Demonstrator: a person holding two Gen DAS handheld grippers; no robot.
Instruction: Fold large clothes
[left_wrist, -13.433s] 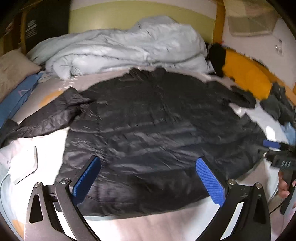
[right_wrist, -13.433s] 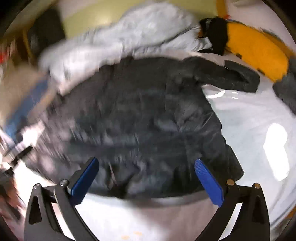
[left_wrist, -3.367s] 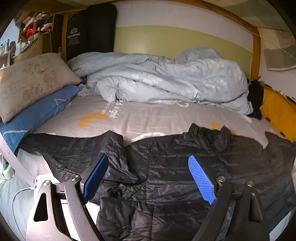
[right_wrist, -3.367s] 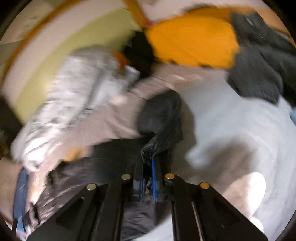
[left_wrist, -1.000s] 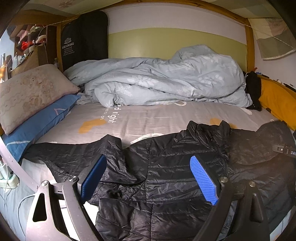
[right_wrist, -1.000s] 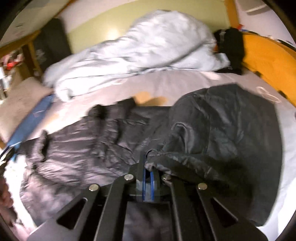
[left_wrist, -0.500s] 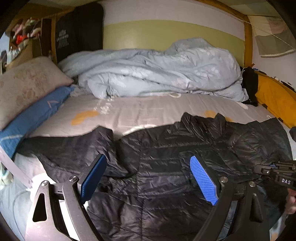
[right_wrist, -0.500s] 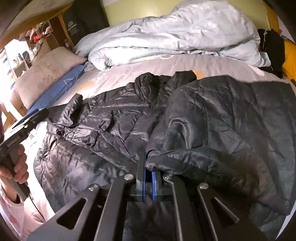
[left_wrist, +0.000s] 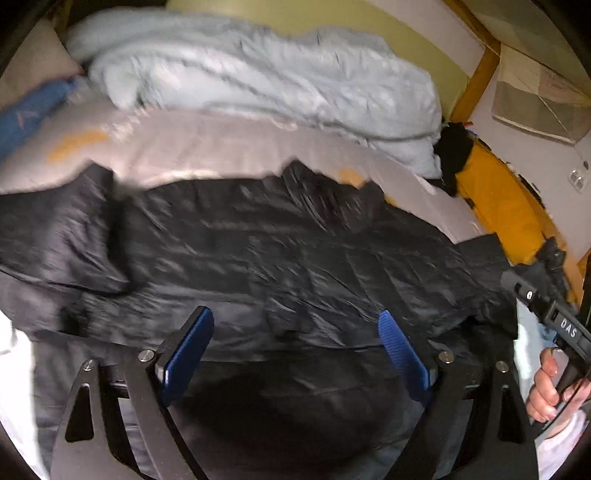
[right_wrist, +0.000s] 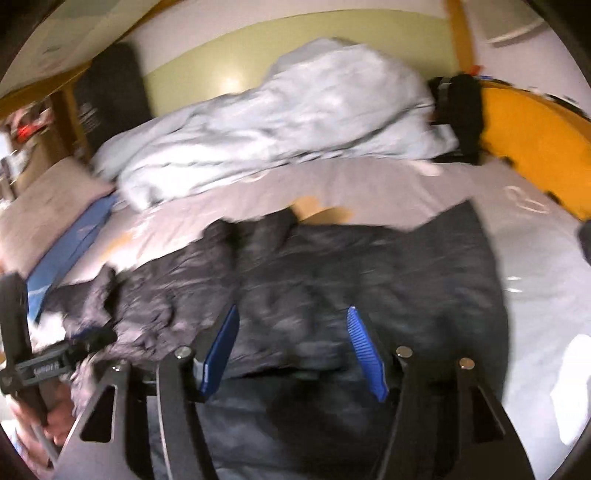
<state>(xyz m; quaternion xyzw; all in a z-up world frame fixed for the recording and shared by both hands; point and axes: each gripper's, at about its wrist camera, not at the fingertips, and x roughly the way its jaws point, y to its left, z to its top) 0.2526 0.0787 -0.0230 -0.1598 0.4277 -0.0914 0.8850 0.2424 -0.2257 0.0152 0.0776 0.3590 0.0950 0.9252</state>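
Note:
A black puffer jacket (left_wrist: 280, 258) lies spread on the bed, collar toward the far side; it also shows in the right wrist view (right_wrist: 369, 288). Its right sleeve and side are folded over the body. Its left sleeve (left_wrist: 55, 236) stretches out to the left. My left gripper (left_wrist: 295, 347) is open and empty above the jacket's lower part. My right gripper (right_wrist: 291, 347) is open and empty above the jacket's folded right part. The right gripper's body shows at the right edge of the left wrist view (left_wrist: 546, 314). Both views are blurred.
A bunched light blue duvet (left_wrist: 258, 77) lies at the far side of the bed. Pillows (right_wrist: 48, 218) lie at the left. An orange cushion (left_wrist: 498, 206) and dark clothes (right_wrist: 458, 107) sit along the right wall. The sheet (right_wrist: 535, 266) is bare at the right.
My right gripper has opened and let go of the jacket's sleeve, which now lies folded over the body. Both grippers have tilted down over the jacket.

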